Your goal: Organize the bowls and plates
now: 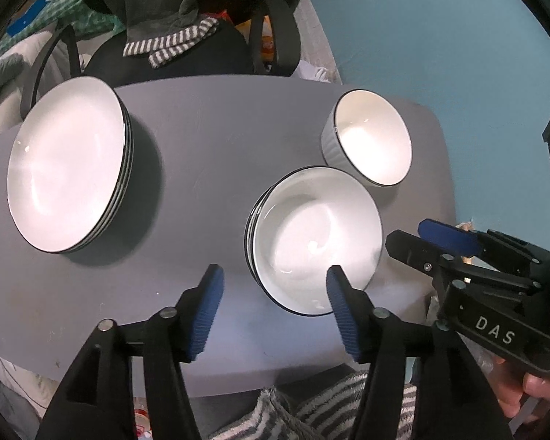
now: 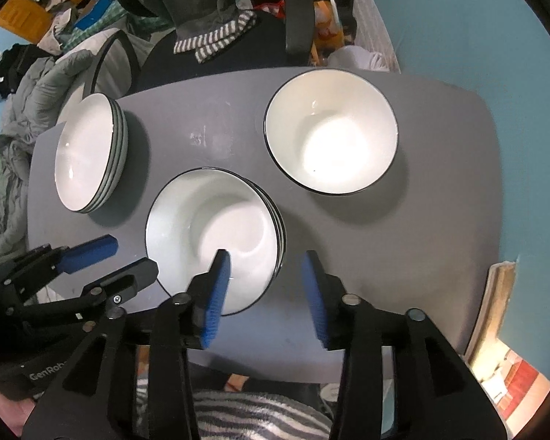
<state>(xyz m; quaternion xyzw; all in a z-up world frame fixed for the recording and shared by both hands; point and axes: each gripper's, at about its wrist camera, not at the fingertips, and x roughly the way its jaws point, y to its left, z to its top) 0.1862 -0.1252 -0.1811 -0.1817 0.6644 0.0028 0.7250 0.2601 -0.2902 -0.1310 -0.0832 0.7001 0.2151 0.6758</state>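
Plates (image 1: 69, 165) are sitting stacked at nine o'clock, shallow bowls (image 1: 315, 238) stacked at center, one deep bowl (image 1: 370, 139) waiting at two o'clock. Left gripper (image 1: 273, 286) and right gripper (image 2: 267, 275) are hovering spread, grasping nothing.

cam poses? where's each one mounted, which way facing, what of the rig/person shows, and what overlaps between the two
Left wrist: on the left gripper, looking forward and down over the grey table from its near edge; its open fingers frame the near plate stack; the right gripper and a hand show at right.

Right wrist: on the right gripper, same facing, set further right; fingers open over the near plate stack; the left gripper enters at left.

Shared: table, large plate stack, near plate stack, bowl, chair behind.
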